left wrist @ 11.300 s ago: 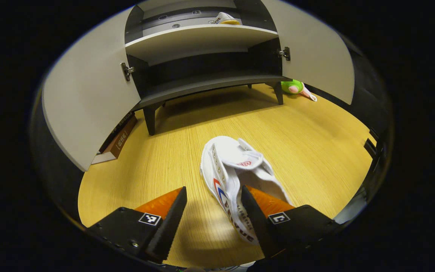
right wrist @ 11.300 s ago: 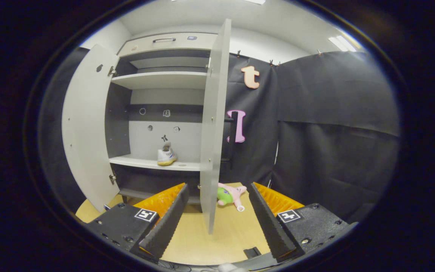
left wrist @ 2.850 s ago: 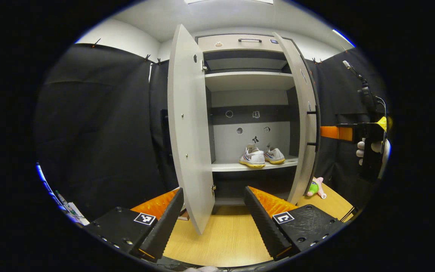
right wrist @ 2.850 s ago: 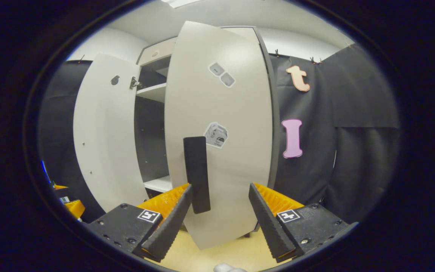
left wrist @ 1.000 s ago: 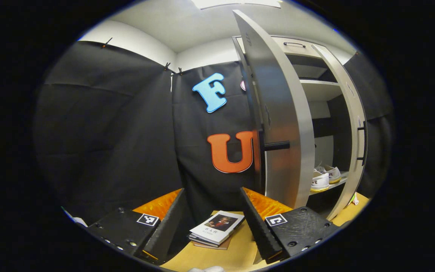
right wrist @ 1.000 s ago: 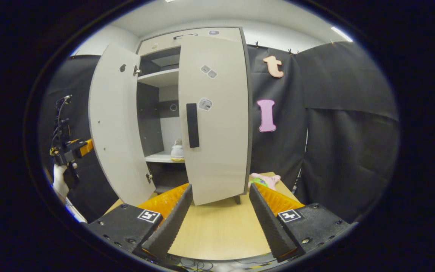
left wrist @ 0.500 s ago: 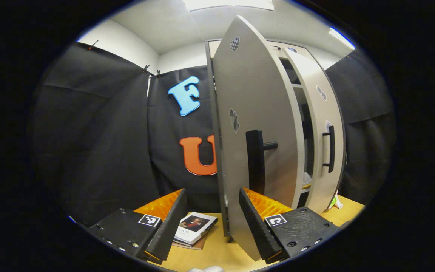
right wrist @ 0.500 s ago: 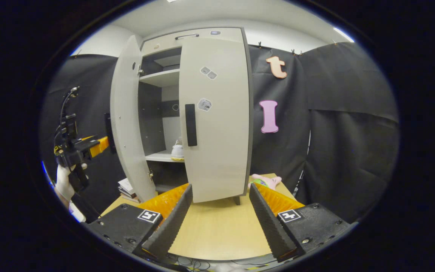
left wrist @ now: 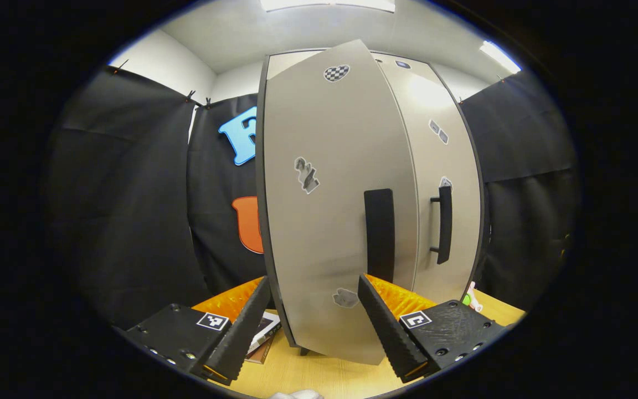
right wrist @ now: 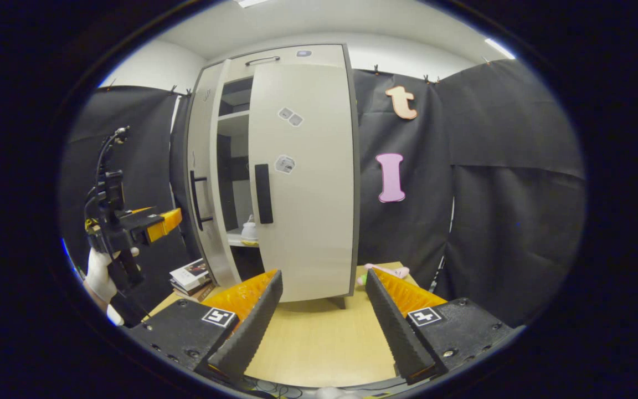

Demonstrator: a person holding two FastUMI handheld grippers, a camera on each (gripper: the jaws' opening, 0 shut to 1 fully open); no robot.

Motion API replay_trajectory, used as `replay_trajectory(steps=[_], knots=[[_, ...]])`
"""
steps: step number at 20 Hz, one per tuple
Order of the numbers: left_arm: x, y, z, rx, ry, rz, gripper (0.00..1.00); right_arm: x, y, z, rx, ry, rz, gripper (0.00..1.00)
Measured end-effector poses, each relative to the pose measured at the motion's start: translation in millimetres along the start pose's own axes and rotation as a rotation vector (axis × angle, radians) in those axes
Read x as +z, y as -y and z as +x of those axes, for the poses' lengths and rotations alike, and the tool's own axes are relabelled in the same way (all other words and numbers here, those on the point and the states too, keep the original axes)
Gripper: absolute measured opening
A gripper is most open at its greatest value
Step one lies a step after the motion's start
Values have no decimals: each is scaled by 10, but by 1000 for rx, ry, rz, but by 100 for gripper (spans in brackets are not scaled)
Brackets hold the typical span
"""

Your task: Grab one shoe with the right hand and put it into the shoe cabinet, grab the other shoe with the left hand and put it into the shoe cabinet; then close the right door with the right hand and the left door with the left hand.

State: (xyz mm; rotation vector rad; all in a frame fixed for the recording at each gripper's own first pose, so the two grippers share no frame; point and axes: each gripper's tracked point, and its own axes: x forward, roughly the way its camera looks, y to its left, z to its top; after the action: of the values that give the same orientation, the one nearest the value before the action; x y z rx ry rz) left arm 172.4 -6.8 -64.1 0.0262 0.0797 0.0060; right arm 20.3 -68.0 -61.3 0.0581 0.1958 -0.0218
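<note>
I am keeping my left gripper wide with nothing between its 2 fingers, and the left door is standing dead ahead at 12 o'clock, its black handle running vertically just above my right finger at about 1 o'clock. I am judging this hand far nearer that door than my right gripper, which is also hanging spread and empty well back from the shoe cabinet, its right door looking shut. From there a narrow gap is showing at 11 o'clock with 1 shoe inside, so I am expecting a last push straight forward.
</note>
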Motion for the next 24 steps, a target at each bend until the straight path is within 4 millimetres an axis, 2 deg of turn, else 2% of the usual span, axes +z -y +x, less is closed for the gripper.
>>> replay_trajectory(steps=[1, 2, 4, 7, 9, 10, 12, 13, 17, 18, 22, 24], knots=[[-14, 53, -28, -3, -9, 4, 96, 13, 0, 16, 10, 0, 1, 98], [-15, 59, -57, 1, -10, 12, 100, 27, -14, 51, 18, -2, 0, 98], [3, 95, -161, 8, -10, 7, 96, 57, -23, 43, 18, 6, -7, 98], [32, 254, -365, -19, -8, -30, 96, 134, 3, 31, 3, 39, -20, 98], [42, 282, -518, -24, -9, -10, 100, 156, -35, 38, 9, 48, -17, 98], [54, 286, -598, -24, -6, -6, 96, 154, -54, 44, 18, 50, -14, 98], [97, 274, -745, -17, 9, -5, 100, 153, -70, 46, 21, 53, -10, 98], [77, 266, -824, -8, 4, -2, 96, 151, -67, 36, 18, 51, -9, 98], [41, 260, -1111, -7, -6, 1, 96, 154, -155, -22, 25, 58, -5, 98], [28, 255, -1177, -10, -7, -2, 100, 145, -178, -46, 25, 59, -2, 98], [31, 248, -1370, -27, -12, -11, 100, 139, -297, -95, 40, 67, -13, 98], [23, 207, -1421, -16, -13, 1, 96, 164, -346, -109, 44, 73, -21, 98]])
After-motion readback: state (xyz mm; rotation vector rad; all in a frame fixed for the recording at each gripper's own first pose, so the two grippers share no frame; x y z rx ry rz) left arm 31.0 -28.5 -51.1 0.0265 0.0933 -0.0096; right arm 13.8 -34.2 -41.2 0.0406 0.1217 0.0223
